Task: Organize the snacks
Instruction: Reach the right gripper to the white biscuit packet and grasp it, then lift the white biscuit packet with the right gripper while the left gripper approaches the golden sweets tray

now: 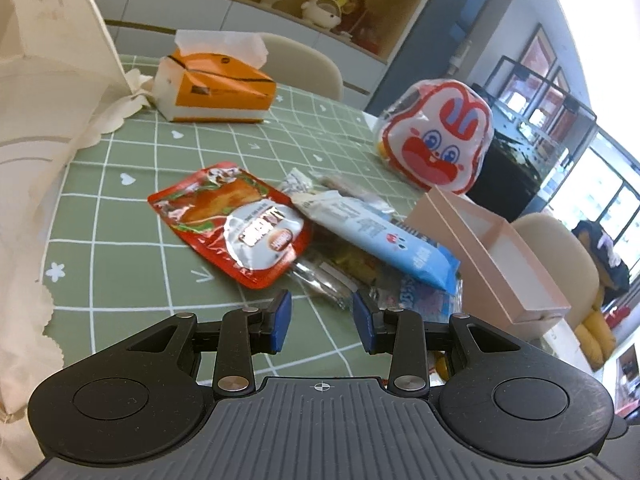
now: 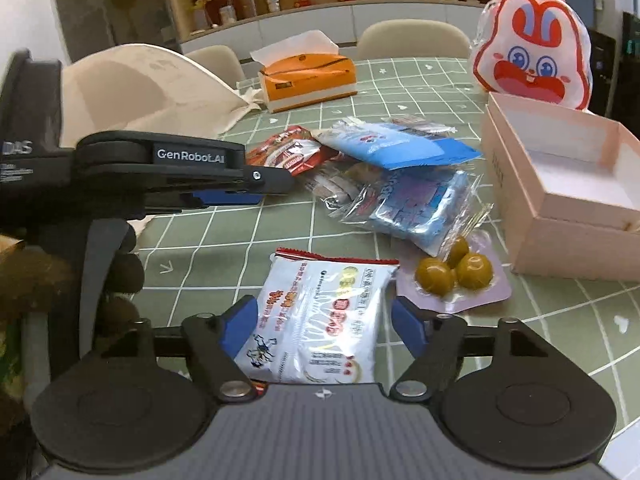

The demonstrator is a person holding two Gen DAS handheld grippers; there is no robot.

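A pile of snack packets lies on the green checked tablecloth [image 1: 120,232]: a red pouch [image 1: 228,220], a blue-white packet [image 1: 380,236] and clear wrapped packets under them. My left gripper [image 1: 322,318] is open and empty just short of the pile; it also shows from the side in the right wrist view [image 2: 224,196]. My right gripper [image 2: 326,320] is open with a white snack packet [image 2: 320,316] lying between its fingers. A pack of three green plums [image 2: 456,276] lies to its right. An open, empty pink box [image 2: 560,184] stands at the right.
An orange tissue box [image 1: 216,88] stands at the back of the table. A rabbit-face bag [image 1: 436,136] stands behind the pink box [image 1: 492,256]. A cream cloth bag [image 1: 44,92] lies at the left. Chairs and a shelf with figurines stand behind.
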